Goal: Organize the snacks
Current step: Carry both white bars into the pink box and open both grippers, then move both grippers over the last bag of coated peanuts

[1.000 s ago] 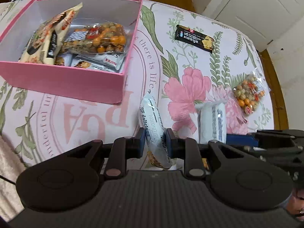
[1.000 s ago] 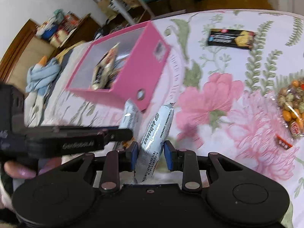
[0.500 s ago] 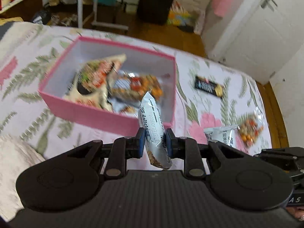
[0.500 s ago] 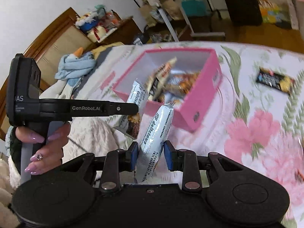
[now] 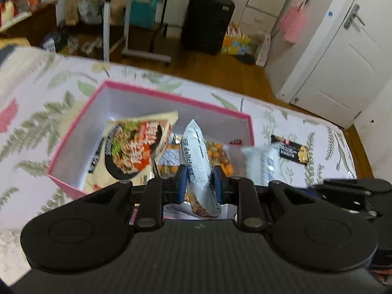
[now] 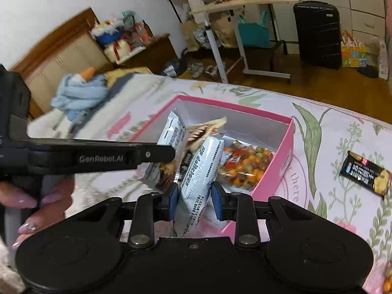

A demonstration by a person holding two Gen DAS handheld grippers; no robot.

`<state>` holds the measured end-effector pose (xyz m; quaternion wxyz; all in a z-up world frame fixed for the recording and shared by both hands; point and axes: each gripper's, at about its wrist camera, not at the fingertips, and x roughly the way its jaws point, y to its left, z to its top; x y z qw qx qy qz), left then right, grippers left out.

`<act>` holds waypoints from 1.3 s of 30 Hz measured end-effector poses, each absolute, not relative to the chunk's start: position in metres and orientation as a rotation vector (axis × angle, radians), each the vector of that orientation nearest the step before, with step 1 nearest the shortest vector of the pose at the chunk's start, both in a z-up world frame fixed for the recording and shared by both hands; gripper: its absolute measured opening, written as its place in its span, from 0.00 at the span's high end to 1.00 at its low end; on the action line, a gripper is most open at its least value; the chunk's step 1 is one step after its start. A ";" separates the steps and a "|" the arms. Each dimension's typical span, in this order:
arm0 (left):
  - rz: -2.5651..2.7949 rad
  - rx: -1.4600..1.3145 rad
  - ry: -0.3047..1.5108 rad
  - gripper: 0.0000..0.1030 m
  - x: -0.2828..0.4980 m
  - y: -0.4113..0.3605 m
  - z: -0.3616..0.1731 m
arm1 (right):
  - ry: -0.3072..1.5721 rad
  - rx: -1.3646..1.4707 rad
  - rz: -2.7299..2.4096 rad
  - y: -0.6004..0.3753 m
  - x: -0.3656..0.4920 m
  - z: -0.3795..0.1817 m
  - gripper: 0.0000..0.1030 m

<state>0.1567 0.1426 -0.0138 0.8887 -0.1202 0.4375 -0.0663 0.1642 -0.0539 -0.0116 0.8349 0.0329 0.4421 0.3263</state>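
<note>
My left gripper [image 5: 199,183] is shut on a white snack packet [image 5: 196,156] and holds it over the open pink box [image 5: 156,94]. My right gripper [image 6: 194,202] is shut on a like white packet [image 6: 203,174] above the box's near edge [image 6: 286,152]. The box holds a noodle bag [image 5: 137,147], a bag of orange nuts [image 6: 245,164] and other packets. In the right wrist view the left gripper [image 6: 161,154] reaches in from the left with its packet [image 6: 171,142]. A black snack bar [image 6: 365,171] lies on the floral bedspread to the right of the box, also in the left wrist view [image 5: 292,149].
The floral bedspread [image 6: 330,134] runs to an edge beyond the box, with wooden floor behind. A rolling side table [image 6: 245,2], a black suitcase [image 6: 318,31] and a white door [image 5: 343,56] stand past the bed. A blue cloth [image 6: 78,93] lies at left.
Both grippers have lifted and moved forward with their packets, from above the bedspread in front of the box to over the box itself.
</note>
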 end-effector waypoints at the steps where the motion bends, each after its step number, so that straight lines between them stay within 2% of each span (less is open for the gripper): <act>1: -0.150 -0.261 0.917 0.79 0.162 0.144 -0.020 | 0.935 0.057 0.691 -0.049 0.168 -0.015 0.67; 9: -0.119 -0.228 0.989 0.80 0.189 0.145 -0.054 | 0.973 -0.062 0.628 -0.020 0.193 -0.052 0.67; 10: -0.114 -0.229 0.994 0.80 0.189 0.146 -0.056 | 0.979 -0.061 0.628 -0.021 0.193 -0.056 0.64; 11: -0.112 -0.234 0.998 0.78 0.188 0.148 -0.058 | 0.983 -0.055 0.625 -0.021 0.193 -0.057 0.64; 13: -0.112 -0.246 1.006 0.75 0.185 0.151 -0.058 | 0.990 -0.029 0.614 -0.027 0.190 -0.056 0.54; 14: -0.113 -0.245 1.010 0.73 0.183 0.152 -0.056 | 0.981 -0.008 0.615 -0.033 0.187 -0.052 0.52; 20: -0.132 -0.177 0.982 0.58 0.162 0.147 -0.026 | 0.868 0.144 0.622 -0.084 0.149 -0.007 0.51; 27: -0.218 -0.096 0.947 0.52 0.133 0.114 0.011 | 0.798 0.169 0.538 -0.143 0.099 0.026 0.47; 34: -0.361 -0.068 0.907 0.42 0.117 0.061 0.023 | 0.735 0.195 0.347 -0.211 0.056 0.018 0.37; 39: -0.434 -0.056 0.923 0.38 0.122 0.010 -0.001 | 0.762 0.263 0.256 -0.256 0.039 -0.012 0.35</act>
